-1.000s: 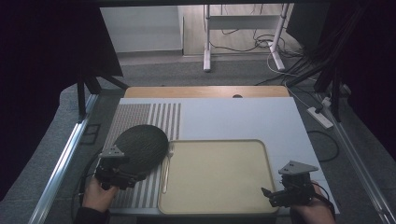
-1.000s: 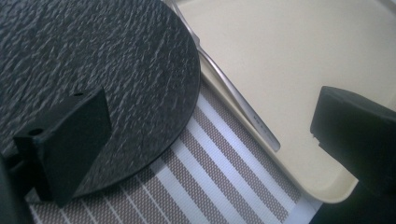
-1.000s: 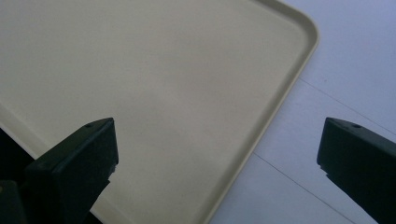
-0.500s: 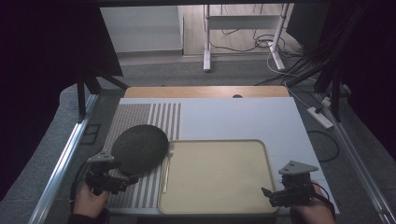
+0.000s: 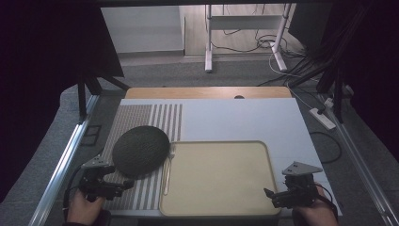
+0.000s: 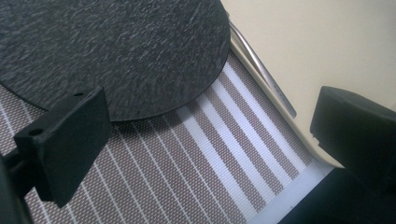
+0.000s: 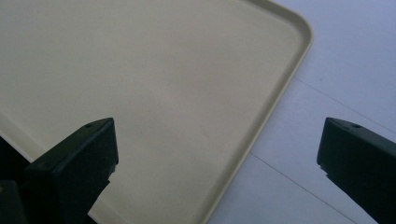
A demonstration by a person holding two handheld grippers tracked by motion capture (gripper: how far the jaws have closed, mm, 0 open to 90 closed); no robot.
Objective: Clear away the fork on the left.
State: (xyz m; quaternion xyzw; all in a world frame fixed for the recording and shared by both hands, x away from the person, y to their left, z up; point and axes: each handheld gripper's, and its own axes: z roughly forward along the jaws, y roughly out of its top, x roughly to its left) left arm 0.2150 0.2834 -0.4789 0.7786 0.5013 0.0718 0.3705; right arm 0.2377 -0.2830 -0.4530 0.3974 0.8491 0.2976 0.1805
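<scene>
Plate (image 5: 140, 151) — round, dark, slate-textured, flat on striped mat (image 5: 141, 197), left tongs (image 5: 123, 185) and right tongs (image 5: 269, 194) gaping, empty.

Grey carpet (image 5: 155, 70) is covering the floor behind the table (image 5: 207, 92). A white stand (image 5: 244, 28) is standing there, and cables (image 5: 301, 56) are lying beside it.

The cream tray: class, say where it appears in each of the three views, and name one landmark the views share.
High view: the cream tray lies at bottom centre, right of the dark round plate.
Left gripper view: its corner fills the upper right.
Right gripper view: it spreads from the upper left across the centre.
Shared landmark: the tray's raised rim.
</scene>
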